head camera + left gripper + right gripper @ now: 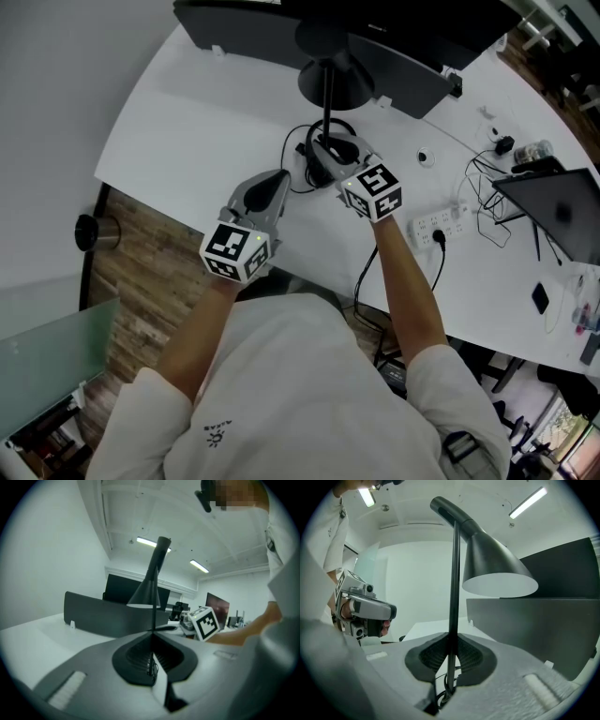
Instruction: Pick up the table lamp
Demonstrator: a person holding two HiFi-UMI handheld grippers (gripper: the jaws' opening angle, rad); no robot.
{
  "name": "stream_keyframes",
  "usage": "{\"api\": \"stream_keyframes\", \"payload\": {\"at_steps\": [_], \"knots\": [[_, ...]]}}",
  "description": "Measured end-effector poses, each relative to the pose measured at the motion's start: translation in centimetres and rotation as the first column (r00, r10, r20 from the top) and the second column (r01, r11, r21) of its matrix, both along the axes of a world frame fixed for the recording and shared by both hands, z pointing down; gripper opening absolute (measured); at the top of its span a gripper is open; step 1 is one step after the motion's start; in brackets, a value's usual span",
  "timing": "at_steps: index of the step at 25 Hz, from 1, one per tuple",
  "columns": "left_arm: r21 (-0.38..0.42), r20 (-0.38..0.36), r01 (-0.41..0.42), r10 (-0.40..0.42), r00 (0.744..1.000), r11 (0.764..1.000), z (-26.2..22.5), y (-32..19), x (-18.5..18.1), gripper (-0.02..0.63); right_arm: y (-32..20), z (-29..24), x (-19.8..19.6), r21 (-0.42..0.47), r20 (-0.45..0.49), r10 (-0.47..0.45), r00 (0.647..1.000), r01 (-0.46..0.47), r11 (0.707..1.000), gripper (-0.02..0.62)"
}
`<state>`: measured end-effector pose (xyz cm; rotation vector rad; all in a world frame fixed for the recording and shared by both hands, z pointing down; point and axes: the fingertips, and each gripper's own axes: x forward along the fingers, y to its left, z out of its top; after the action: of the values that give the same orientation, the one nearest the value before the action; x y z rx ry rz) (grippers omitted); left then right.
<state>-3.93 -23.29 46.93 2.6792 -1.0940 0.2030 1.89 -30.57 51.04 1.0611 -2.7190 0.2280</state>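
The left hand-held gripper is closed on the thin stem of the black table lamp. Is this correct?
No. It is the right hand-held gripper that is closed on the thin stem of the black table lamp; the right gripper view shows this. The left hand-held gripper is shut on nothing.

Bright, even white light fills the head view; the curved white bench point(187, 112) nearly washes out, and shadows on it are faint and soft. Both claw views are fisheye, bending straight lines, with black corners. Long ceiling strip lights point(147, 542) glare overhead in each. The grey left claw point(153, 641) and grey right claw point(452, 644) fill the foreground, blurred and in dim shade, while the black table lamp point(487, 559) stands fairly sharp, its shade's pale inside evenly lit.
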Motion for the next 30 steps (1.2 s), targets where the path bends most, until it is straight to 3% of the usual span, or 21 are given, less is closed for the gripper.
{"api": "stream_keyframes", "payload": {"at_steps": [15,30], "knots": [[0.023,-0.024,0.009,-0.009,1.000,1.000,-1.6,0.5,-1.6,-0.009,3.1,-5.1,0.3,0.022,0.153,0.024,0.988,-0.028,0.999,0.043],[0.117,-0.038,0.005,-0.001,0.999,0.993,-6.0,0.7,-3.1,-0.010,4.6,-15.6,1.6,0.157,0.162,0.021,0.987,-0.047,0.986,0.044]]}}
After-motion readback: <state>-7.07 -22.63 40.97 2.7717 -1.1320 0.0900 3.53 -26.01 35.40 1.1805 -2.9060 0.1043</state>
